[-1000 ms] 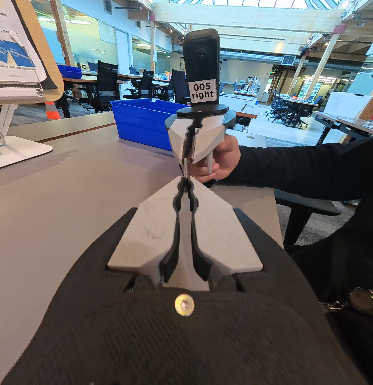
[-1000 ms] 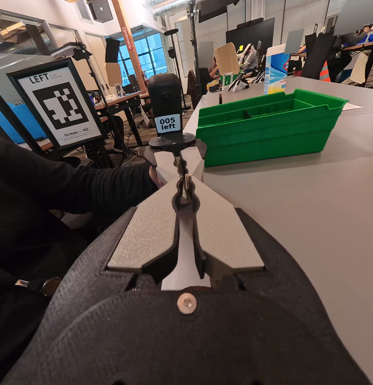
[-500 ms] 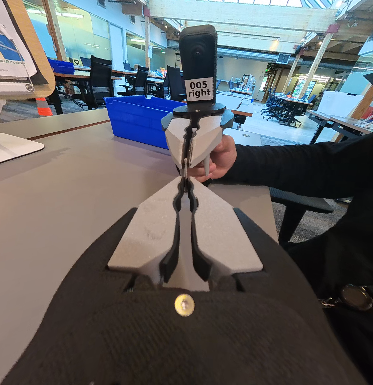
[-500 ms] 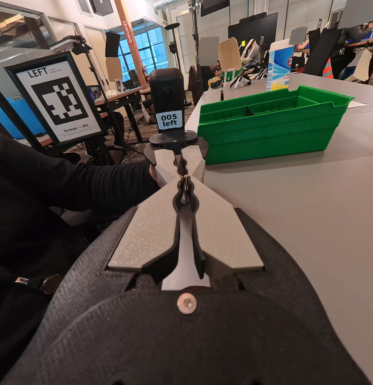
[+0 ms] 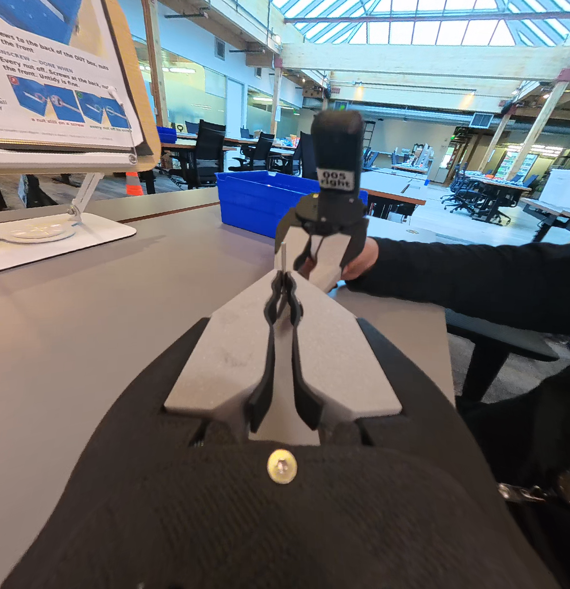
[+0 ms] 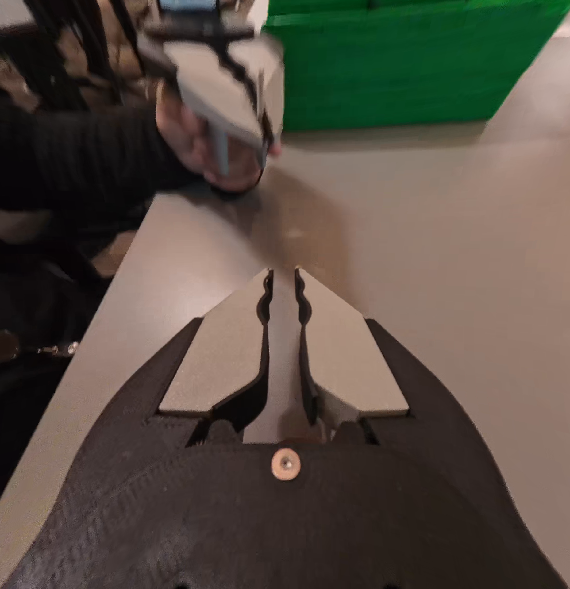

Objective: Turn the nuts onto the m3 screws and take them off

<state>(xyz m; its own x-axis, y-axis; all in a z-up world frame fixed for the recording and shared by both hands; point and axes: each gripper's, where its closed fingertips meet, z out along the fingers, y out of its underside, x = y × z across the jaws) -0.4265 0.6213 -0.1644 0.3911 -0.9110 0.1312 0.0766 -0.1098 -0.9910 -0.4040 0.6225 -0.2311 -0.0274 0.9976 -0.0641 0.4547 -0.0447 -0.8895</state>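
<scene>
My left gripper [image 5: 283, 275] is shut on a thin silver M3 screw [image 5: 283, 256] that sticks up out of its fingertips. No nut shows on the bare part of the screw. My right gripper [image 6: 283, 270] is open and empty, tilted down over the grey table [image 6: 436, 255]. In the left wrist view it [image 5: 304, 277] hangs just right of the screw, jaws apart. A small pale blurred spot [image 6: 293, 234] lies on the table ahead of the right fingertips; I cannot tell whether it is a nut. The left gripper [image 6: 264, 149] appears blurred at the upper left of the right wrist view.
A blue bin [image 5: 255, 204] stands behind the grippers in the left wrist view. A green bin [image 6: 405, 63] stands at the far side in the right wrist view. An instruction sheet on a white stand [image 5: 54, 79] is at the left. The table edge [image 6: 124, 255] runs close by. My hands' fingertips stand some 7 centimeters from each other.
My right gripper has opened, come off the screw tip and tipped down toward the table. My left gripper still holds the screw and has swung slightly left.
</scene>
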